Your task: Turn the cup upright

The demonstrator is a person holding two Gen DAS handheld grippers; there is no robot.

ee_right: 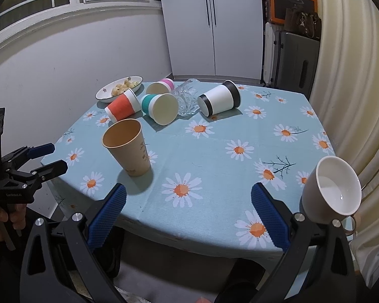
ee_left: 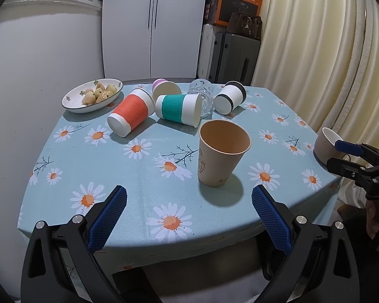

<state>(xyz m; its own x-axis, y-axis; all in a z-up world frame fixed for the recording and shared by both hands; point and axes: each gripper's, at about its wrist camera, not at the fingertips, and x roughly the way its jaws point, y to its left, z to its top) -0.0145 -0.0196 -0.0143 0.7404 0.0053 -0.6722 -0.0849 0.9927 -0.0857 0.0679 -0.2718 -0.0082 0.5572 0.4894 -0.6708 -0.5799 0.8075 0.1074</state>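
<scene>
Blue cloth with white daisies covers the worktop (ee_left: pixel 139 166); a brown paper cup (ee_left: pixel 221 152) stands upright near the middle front, mouth up, with nothing touching it; behind it lie more cups on their sides, all close together: an orange cup (ee_left: pixel 131 112), a green cup (ee_left: pixel 180 109), a pink cup (ee_left: pixel 164 88) and a white cup with black bands (ee_left: pixel 230 97); a clear glass (ee_left: pixel 203 98) lies between the green cup and the white one, just beside both; a white dish (ee_left: pixel 70 102) with pale fruit sits at the far left corner, beside the orange cup; a grey mug (ee_right: pixel 332 189), white inside, sits at the right edge of the worktop, tipped so its mouth faces the right wrist camera; the left claw (ee_left: pixel 189 202) is spread wide and holds nothing, out in front of the worktop edge; the right claw (ee_right: pixel 189 202) is also spread wide and holds nothing, with the grey mug just beside its right finger; a tall white cupboard (ee_left: pixel 154 25), a dark suitcase (ee_left: pixel 235 58) and an orange box (ee_left: pixel 240 0) stand behind the worktop.
</scene>
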